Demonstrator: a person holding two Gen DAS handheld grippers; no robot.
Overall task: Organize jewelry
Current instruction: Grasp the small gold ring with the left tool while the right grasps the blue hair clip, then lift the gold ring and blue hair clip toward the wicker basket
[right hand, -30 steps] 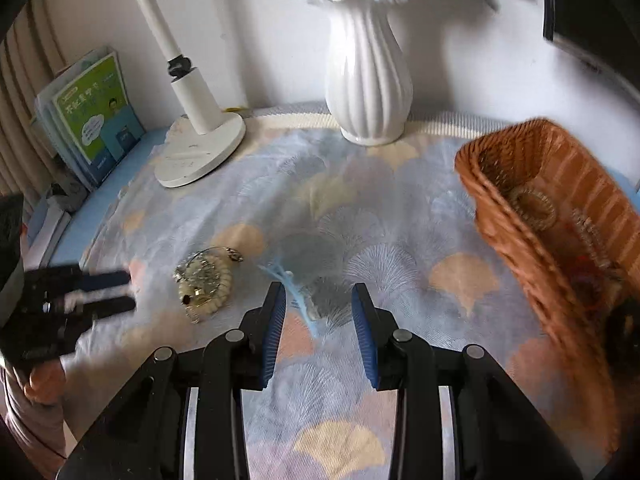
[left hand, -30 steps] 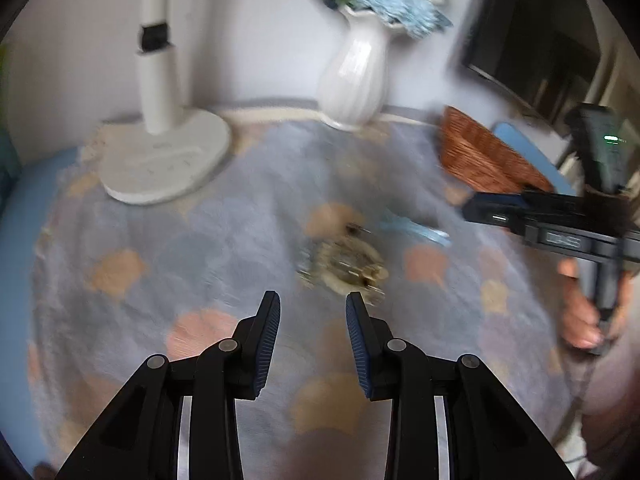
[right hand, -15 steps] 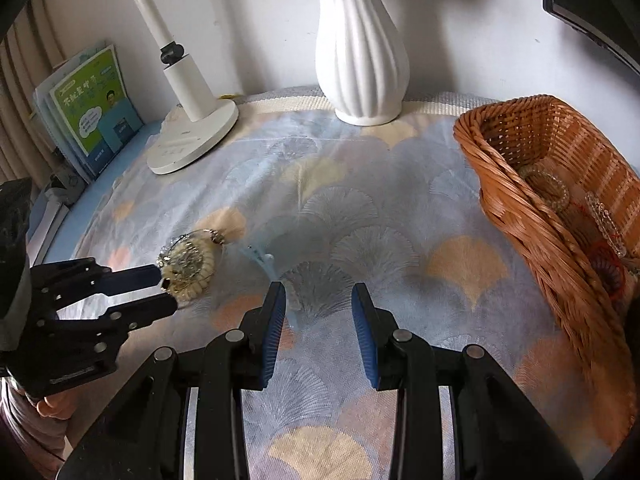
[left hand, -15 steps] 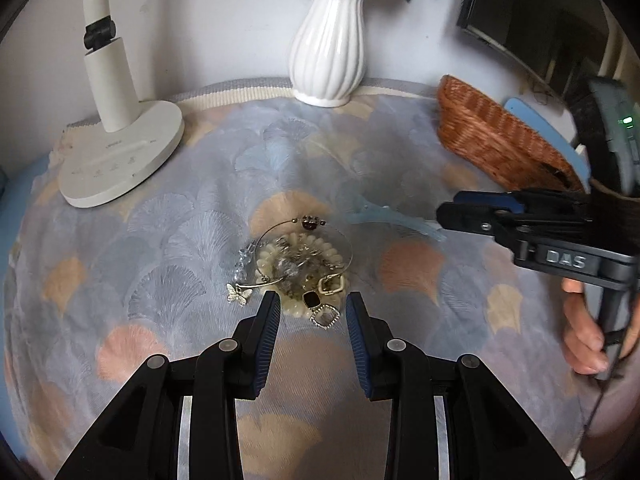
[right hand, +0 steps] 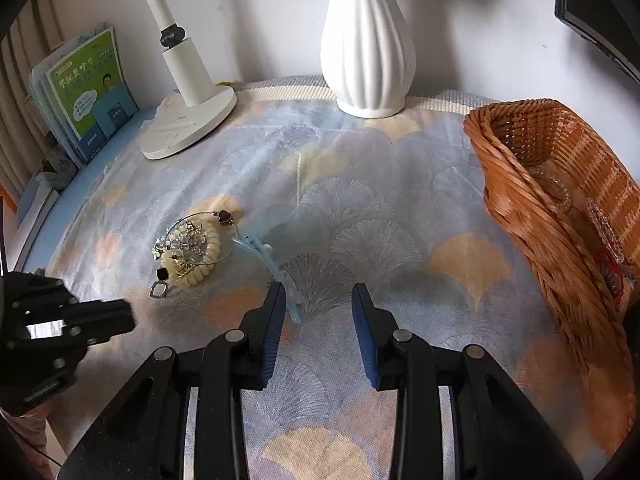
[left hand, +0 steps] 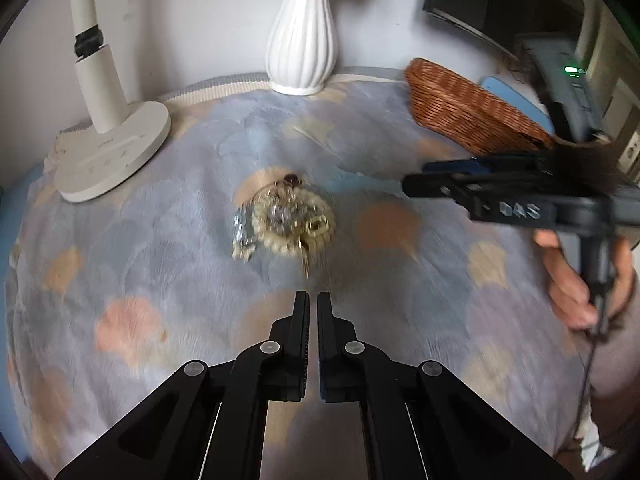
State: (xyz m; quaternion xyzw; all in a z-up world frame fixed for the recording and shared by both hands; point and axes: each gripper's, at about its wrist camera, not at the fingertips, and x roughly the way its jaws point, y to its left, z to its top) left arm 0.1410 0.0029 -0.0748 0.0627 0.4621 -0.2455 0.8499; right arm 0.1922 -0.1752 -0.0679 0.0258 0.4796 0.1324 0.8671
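A small pile of jewelry (left hand: 288, 220) lies mid-table on the patterned cloth: a cream beaded bracelet, a wire hoop with a dark bead, and gold earrings; it also shows in the right wrist view (right hand: 188, 248). A pale blue hair clip (right hand: 266, 264) lies just right of the pile. My left gripper (left hand: 313, 300) is shut, a little short of the pile; nothing shows between its tips. My right gripper (right hand: 319, 300) is open and empty, with the clip's end by its left finger. A wicker basket (right hand: 516, 200) at the right holds several jewelry pieces.
A white desk lamp base (right hand: 188, 124) stands at the back left, a white vase (right hand: 368, 52) with blue flowers at the back middle. Books (right hand: 84, 92) lean against the wall on the far left. The wicker basket (left hand: 468, 116) sits near the table's right edge.
My left gripper has closed from open and pulled back slightly from the jewelry pile. My right gripper has moved forward a little toward the blue clip and stays open.
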